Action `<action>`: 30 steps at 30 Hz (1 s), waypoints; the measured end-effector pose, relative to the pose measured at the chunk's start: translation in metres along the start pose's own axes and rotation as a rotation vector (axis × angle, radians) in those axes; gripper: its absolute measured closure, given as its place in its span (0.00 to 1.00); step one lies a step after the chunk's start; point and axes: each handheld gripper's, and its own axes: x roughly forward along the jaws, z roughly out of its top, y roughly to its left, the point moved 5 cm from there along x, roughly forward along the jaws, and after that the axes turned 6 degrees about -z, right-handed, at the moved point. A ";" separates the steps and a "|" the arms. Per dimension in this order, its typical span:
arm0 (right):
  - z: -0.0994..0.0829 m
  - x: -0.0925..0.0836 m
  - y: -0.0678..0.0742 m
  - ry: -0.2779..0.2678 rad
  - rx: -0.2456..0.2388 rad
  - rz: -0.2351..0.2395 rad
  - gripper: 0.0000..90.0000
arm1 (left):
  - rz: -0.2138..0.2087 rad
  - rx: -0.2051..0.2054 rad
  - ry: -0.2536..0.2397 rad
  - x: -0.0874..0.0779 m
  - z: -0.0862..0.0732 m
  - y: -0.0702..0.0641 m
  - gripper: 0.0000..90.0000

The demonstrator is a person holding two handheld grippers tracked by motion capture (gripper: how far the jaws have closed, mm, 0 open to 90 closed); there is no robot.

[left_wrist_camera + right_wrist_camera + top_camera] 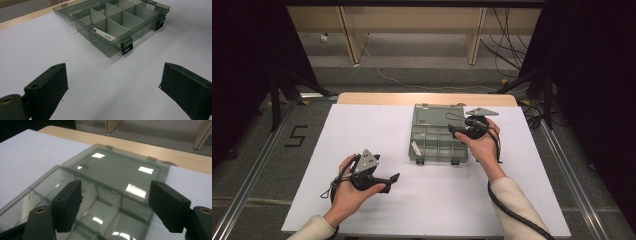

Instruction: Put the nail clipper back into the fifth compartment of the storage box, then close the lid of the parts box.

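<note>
A see-through grey plastic box (438, 141) is sitting on the white sheet (377, 130) that is covering the table (362, 98), a bit to the right of the middle. Its lid (435, 115) is lying flat open behind it, toward the far edge of the table. Thin walls are splitting the inside of the box into small square rooms. Two dark clips (126, 48) are hanging on its front wall. A small white strip with tiny writing (104, 34) is leaning in the front room at the left end of the box. Bright lights are shining off the smooth lid in the right gripper view.

The right gripper (455, 131) is hovering over the right side of the box. Its jaws are standing wide apart and holding nothing, and the box rooms are showing between them.

The left gripper (393, 180) is resting low over the white sheet, well apart from the box, on the near left. Its jaws are wide apart too, with bare sheet between them. The box is lying farther off in front of it.
</note>
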 end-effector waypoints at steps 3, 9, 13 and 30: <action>-0.002 -0.003 -0.012 0.001 0.024 -0.025 0.31 | -0.004 0.004 0.000 0.001 0.000 0.000 0.07; 0.000 -0.006 -0.018 -0.025 0.057 -0.026 0.31 | 0.002 0.006 0.004 -0.001 0.000 0.000 0.07; 0.002 -0.008 -0.020 -0.034 0.063 -0.029 0.32 | -0.001 0.002 0.008 -0.001 -0.001 0.000 0.07; 0.004 -0.010 -0.038 -0.052 0.131 -0.044 0.33 | -0.002 -0.011 0.003 0.005 -0.001 0.001 0.08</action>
